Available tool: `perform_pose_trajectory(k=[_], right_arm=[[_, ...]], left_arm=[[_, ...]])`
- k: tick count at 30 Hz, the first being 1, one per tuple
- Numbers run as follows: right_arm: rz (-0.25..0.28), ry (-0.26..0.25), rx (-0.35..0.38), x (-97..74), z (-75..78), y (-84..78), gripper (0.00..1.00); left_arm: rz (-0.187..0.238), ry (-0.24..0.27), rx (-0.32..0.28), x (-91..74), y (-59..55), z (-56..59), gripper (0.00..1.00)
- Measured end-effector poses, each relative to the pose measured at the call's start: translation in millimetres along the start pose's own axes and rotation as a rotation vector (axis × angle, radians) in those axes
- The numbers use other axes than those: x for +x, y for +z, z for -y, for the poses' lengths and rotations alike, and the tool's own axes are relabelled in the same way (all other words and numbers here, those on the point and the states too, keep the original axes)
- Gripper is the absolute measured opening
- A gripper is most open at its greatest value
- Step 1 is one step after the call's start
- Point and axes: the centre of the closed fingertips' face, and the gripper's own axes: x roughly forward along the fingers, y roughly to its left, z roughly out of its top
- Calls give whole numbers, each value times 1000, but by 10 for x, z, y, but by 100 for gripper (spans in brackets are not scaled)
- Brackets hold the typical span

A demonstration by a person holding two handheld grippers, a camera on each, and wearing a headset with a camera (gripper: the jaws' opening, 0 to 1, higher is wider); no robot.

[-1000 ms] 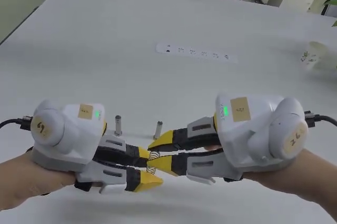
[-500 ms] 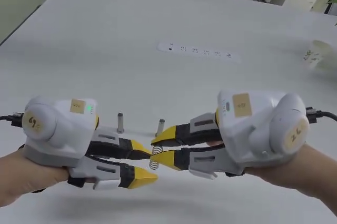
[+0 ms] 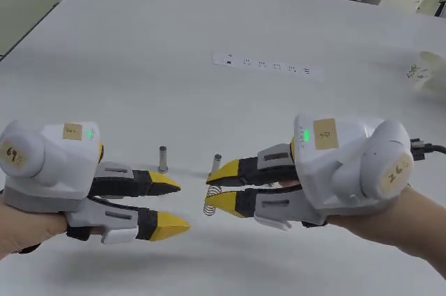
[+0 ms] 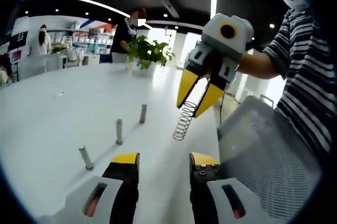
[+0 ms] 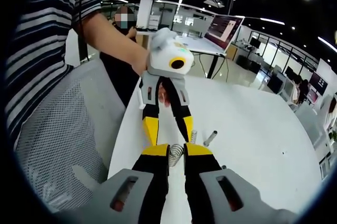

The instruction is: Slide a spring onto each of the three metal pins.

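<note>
Jaws of right gripper [image 3: 217, 191] clenched on thin coiled wire spring [image 3: 210, 203], held above smooth white desk [image 3: 174, 87]. Jaws of left gripper [image 3: 181, 205] released. Short cylindrical metal pins [image 3: 163, 159] stand upright nearby.

Bright, even overhead light; soft shadows; fisheye-warped edges.

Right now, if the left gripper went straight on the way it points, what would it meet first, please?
Most likely the spring hanging from the right gripper. It sits almost dead ahead of the open left gripper, though depth is hard to judge.
</note>
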Motion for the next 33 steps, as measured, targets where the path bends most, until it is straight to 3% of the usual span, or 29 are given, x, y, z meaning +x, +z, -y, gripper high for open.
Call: perform_pose_trajectory(k=[5,13,30,33], right_arm=[[-11,-10,-6,-2,29,-32,7],[-23,-8,17,-3,46,-75,7],[-48,-26,41,-42,160,-178,8],[-51,-33,42,-39,197,-191,8]], left_arm=[[27,39,-26,-100,-14,-64,40],[29,96,-54,-231,-75,-164,50],[59,196,-96,-403,-123,-338,90],[58,215,-98,-444,-143,-356,93]])
